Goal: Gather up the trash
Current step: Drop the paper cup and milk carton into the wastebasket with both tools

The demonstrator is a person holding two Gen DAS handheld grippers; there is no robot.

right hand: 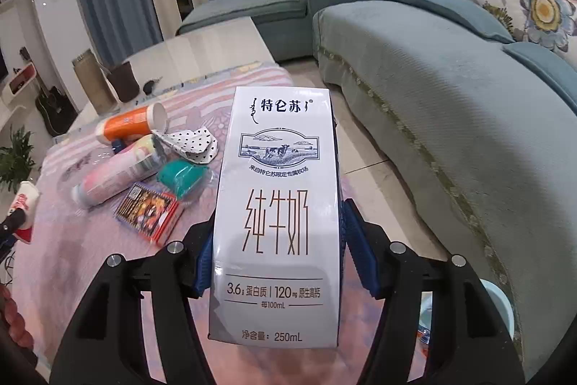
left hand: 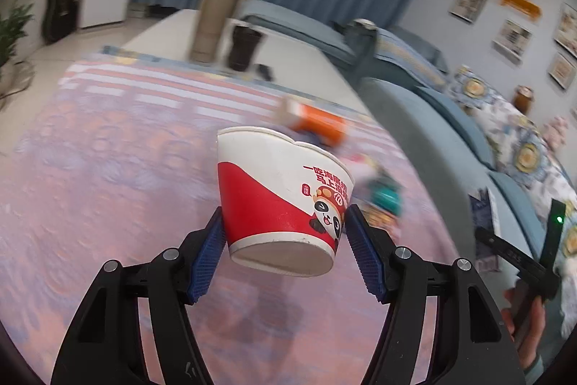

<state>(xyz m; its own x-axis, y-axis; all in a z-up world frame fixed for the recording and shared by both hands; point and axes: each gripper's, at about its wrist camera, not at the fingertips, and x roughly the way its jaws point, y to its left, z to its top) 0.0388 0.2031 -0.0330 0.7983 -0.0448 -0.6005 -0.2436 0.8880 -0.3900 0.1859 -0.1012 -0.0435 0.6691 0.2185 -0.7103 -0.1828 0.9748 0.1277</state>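
My left claw [left hand: 285, 233] is clenched on a paper noodle cup [left hand: 283, 201], blue ribbed pads [left hand: 207, 255] pressing its tapered red-and-white wall near the base; the rim has buckled into a soft dent, so this cup is thin and crushes easily. My right claw [right hand: 276, 248] grips a milk carton [right hand: 277, 215], glossy white cardboard, flat-faced and square-edged, pads on its two narrow sides. Both pieces hang clear above the patterned pink tablecloth [right hand: 72, 262], so I judge the pick-up done and the carry in hand.

Next I need a bin. A pale blue rim [right hand: 499, 303] at four o'clock in the right view may be one, though I cannot tell. Whatever receives them, I should hold the cup lightly and release from directly above.

More trash lies at ten o'clock of the carton: an orange-and-white tube [right hand: 131, 125] on its side, a crumpled dotted paper [right hand: 191, 145], a pink bottle [right hand: 115, 175], a teal wad [right hand: 182, 177] and a small printed box [right hand: 148, 210], closely bunched. The teal sofa [right hand: 432, 103] runs along at two o'clock.
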